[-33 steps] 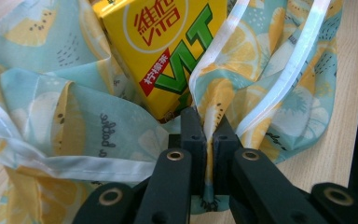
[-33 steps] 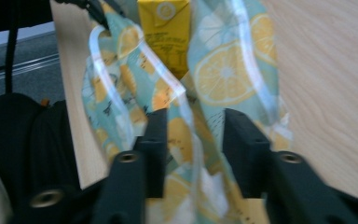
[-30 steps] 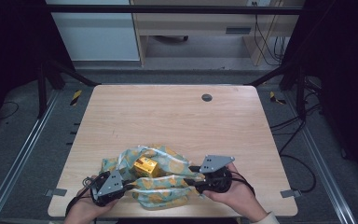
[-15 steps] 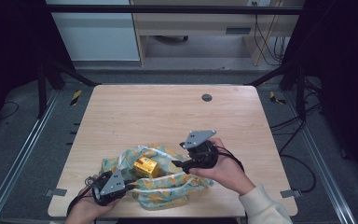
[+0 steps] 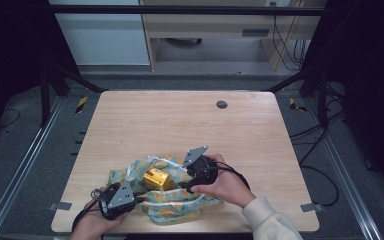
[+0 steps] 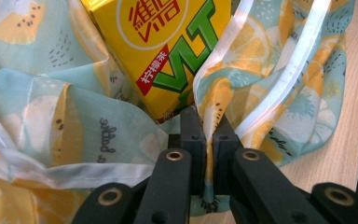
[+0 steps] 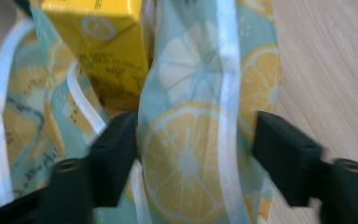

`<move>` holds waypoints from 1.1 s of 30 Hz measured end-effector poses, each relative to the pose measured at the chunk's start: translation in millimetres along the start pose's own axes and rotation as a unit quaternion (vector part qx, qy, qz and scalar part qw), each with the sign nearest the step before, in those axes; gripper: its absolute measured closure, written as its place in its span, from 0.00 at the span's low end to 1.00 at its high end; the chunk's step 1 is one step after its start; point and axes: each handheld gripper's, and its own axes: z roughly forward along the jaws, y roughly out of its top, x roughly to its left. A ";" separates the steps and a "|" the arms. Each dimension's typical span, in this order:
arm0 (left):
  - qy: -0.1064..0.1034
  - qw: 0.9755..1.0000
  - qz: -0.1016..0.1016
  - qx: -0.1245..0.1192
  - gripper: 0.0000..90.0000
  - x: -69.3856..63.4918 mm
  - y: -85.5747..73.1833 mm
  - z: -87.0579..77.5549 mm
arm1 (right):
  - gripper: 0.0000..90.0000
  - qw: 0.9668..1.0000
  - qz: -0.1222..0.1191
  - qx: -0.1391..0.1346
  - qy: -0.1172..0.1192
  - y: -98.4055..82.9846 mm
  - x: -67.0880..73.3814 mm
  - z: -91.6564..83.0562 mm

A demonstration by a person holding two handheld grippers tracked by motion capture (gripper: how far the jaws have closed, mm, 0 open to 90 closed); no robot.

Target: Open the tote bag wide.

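A yellow drink carton (image 5: pixel 156 178) lies on a crumpled pale-green cloth bag (image 5: pixel 175 205) printed with lemon slices, near the table's front edge. My left gripper (image 5: pixel 136 193) is at the bag's left side and is shut on a fold of its fabric (image 6: pixel 209 116), just below the carton (image 6: pixel 168 42). My right gripper (image 5: pixel 183 185) reaches in from the right, beside the carton (image 7: pixel 107 46). Its jaws stand open around a band of the bag (image 7: pixel 191 154) with a white strap, and have just been closing.
The wooden table (image 5: pixel 180 125) has a round dark grommet (image 5: pixel 222 104) near its far edge. Metal rails run along the floor on both sides, and cables lie at the right.
My right gripper has moved left from the bag's right edge to the carton's side. The left gripper has kept still, shut on the fabric.
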 end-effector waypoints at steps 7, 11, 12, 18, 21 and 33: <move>0.001 1.000 0.006 0.004 0.97 0.2 0.2 0.1 | 0.94 1.000 0.010 -0.015 0.006 2.6 -7.0 -2.9; 0.001 1.000 0.010 0.007 0.98 -1.7 0.3 0.6 | 0.99 0.999 0.030 -0.035 0.002 10.3 -18.2 -6.0; 0.003 1.000 0.012 0.009 0.98 -2.3 0.2 1.0 | 0.99 0.999 0.032 -0.042 -0.001 12.9 -21.2 -6.5; 0.004 0.999 0.030 0.031 0.98 -5.1 0.2 4.9 | 0.99 0.997 0.052 -0.056 -0.014 26.0 -36.6 -6.2; 0.007 0.998 0.036 0.044 0.98 -6.5 -0.7 7.1 | 0.99 0.996 0.067 -0.058 -0.023 30.4 -47.4 -0.3; 0.007 0.995 0.055 0.087 0.98 -7.5 -4.2 14.1 | 1.00 0.991 0.121 -0.041 -0.040 19.5 -80.6 42.0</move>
